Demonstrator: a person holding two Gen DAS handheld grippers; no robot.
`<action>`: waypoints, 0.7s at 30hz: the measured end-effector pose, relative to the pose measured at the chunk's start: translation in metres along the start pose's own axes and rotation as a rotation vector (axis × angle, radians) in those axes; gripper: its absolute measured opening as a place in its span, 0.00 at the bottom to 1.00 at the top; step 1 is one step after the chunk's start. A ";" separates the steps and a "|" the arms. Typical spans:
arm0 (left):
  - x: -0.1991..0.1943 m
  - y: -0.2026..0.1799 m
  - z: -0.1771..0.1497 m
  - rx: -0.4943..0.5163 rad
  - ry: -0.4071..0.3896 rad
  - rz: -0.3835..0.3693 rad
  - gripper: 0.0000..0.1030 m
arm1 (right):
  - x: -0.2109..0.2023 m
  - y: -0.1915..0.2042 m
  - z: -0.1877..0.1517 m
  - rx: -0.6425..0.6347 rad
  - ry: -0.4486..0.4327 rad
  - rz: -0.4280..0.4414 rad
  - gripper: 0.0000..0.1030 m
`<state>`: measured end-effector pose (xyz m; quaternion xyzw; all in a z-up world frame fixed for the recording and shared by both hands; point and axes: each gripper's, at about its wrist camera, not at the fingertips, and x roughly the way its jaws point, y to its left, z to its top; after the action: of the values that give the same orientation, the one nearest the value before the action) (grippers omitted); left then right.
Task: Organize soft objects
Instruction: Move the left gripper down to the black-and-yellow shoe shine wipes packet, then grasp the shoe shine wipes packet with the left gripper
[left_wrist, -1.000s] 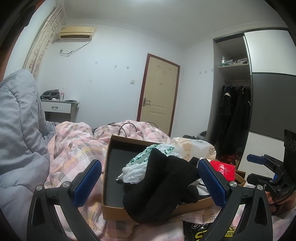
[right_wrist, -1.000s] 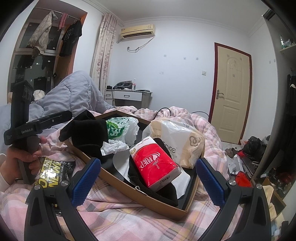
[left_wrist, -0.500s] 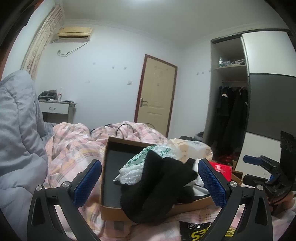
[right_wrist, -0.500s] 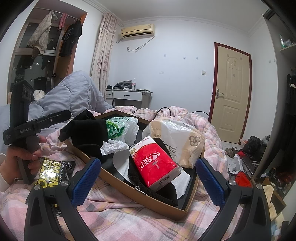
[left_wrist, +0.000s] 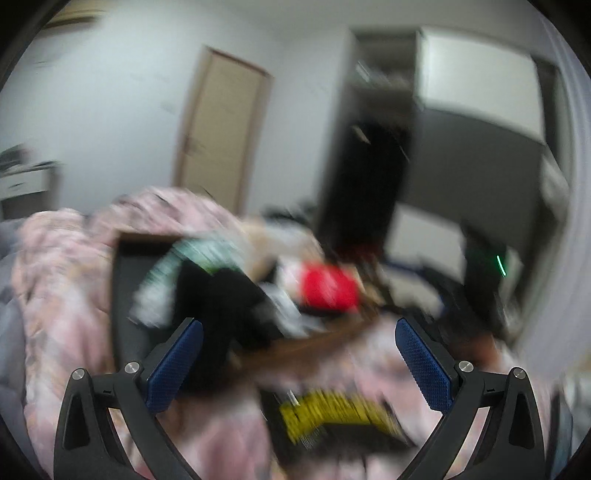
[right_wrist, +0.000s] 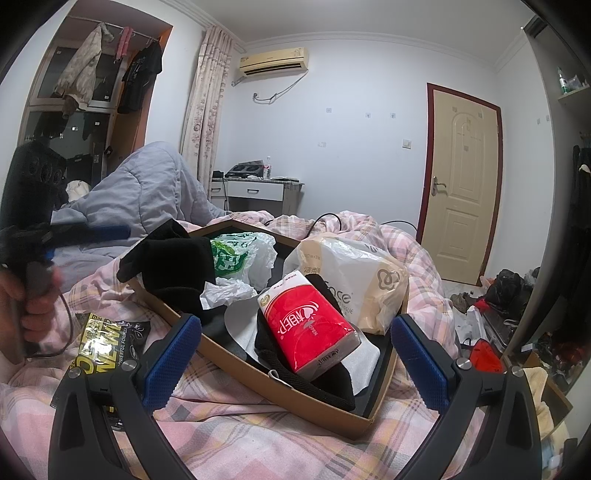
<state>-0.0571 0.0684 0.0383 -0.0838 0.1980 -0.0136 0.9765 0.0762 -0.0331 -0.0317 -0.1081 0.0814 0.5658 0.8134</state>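
A shallow brown cardboard box (right_wrist: 258, 380) lies on the pink plaid quilt and holds a black garment (right_wrist: 177, 266), a green-printed plastic bag (right_wrist: 236, 254), a red tissue pack (right_wrist: 310, 332) and a beige tissue bag (right_wrist: 354, 280). A black and yellow pouch (right_wrist: 107, 339) lies on the quilt left of the box. My right gripper (right_wrist: 295, 354) is open over the box's near edge, empty. The left wrist view is motion-blurred: my left gripper (left_wrist: 299, 354) is open and empty, above the yellow pouch (left_wrist: 332, 413), with the red pack (left_wrist: 328, 288) beyond. The left gripper (right_wrist: 88, 232) also shows at the far left, held by a hand.
A grey duvet (right_wrist: 147, 192) is heaped at the left behind the box. A white desk (right_wrist: 258, 192) stands by the far wall, a cream door (right_wrist: 461, 184) to its right. Clutter covers the floor (right_wrist: 498, 295) right of the bed. A dark wardrobe (left_wrist: 369, 184) stands past the bed.
My left gripper has swung quickly to the right and down, so the yellow pouch is now between its fingers' line of sight. The right gripper has stayed still.
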 end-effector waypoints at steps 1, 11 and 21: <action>0.006 -0.007 -0.005 0.055 0.077 -0.020 1.00 | 0.000 0.000 0.000 0.000 0.000 0.000 0.99; 0.024 -0.034 -0.029 0.238 0.212 -0.066 1.00 | 0.000 -0.001 0.000 0.003 0.001 0.000 0.99; 0.059 -0.031 -0.036 0.177 0.275 -0.018 1.00 | 0.000 -0.001 -0.001 0.007 0.002 0.000 0.99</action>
<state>-0.0169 0.0285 -0.0119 0.0036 0.3270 -0.0509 0.9436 0.0766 -0.0337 -0.0323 -0.1058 0.0840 0.5654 0.8137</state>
